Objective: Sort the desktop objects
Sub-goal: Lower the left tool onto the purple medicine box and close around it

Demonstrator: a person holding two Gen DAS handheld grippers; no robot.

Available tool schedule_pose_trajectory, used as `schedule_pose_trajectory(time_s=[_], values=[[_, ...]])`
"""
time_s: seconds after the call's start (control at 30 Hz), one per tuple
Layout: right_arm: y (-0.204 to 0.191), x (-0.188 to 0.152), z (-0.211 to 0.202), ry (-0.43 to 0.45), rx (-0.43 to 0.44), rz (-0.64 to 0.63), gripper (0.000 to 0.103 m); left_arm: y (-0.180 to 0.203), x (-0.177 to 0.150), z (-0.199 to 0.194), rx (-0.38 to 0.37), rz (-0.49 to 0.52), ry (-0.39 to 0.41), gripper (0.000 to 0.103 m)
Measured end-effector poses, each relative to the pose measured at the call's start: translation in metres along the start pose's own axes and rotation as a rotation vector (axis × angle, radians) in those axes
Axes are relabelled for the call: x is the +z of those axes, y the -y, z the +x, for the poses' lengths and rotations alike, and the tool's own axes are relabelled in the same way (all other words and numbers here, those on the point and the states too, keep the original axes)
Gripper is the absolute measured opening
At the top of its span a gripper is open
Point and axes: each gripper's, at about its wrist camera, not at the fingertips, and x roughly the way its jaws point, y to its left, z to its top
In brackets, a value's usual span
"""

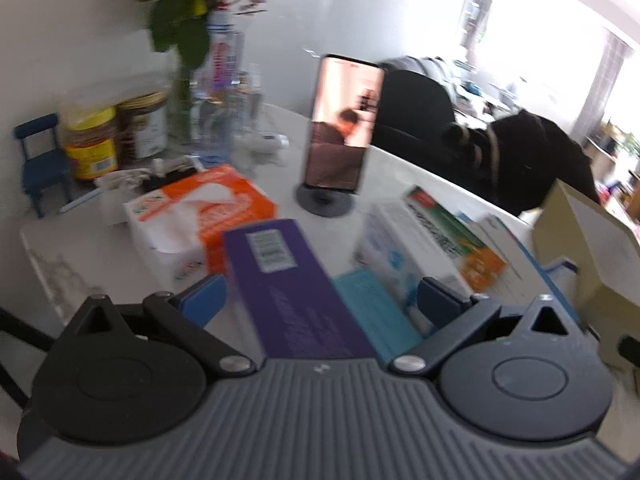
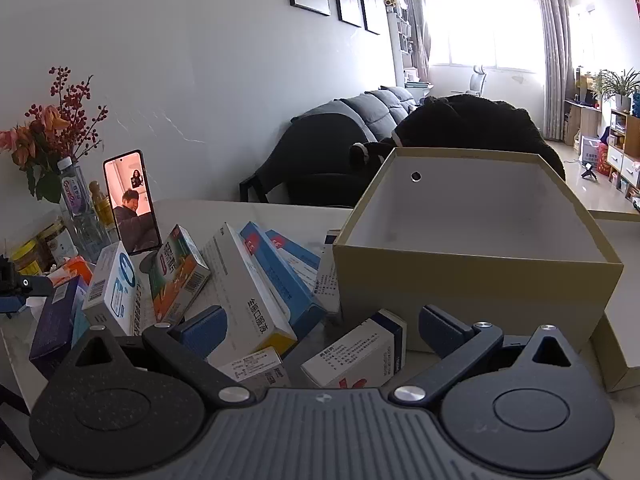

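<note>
Straddling a purple box [image 1: 292, 292], left gripper [image 1: 320, 300] fingers spread; only right gripper [image 2: 320, 330], fingers apart, shows the cardboard box [image 2: 472, 280] interior.

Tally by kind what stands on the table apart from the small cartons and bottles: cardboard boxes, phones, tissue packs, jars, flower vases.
Open cardboard box: 1
Phone on stand: 1
Tissue pack: 1
Lidded jars: 2
Flower vase: 1
Total: 6
</note>
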Motion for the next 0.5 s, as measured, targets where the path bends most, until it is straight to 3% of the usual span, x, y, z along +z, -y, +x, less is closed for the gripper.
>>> schedule_pose_trajectory(time_s=[0.13,0.33,0.5], values=[[0.001,-0.001,0.000,0.006,0.011,0.008,0.102,-0.015,0.003,0.018,0.018,-0.066,-0.033,0.103],[0.003,-0.002,-0.002,0.027,0.002,0.010,0.102,-0.037,0.003,0.041,-0.038,-0.224,-0.068,0.103],[0.008,-0.002,-0.002,0.032,0.006,0.025,0.102,-0.033,0.003,0.052,-0.008,-0.219,-0.074,0.100]])
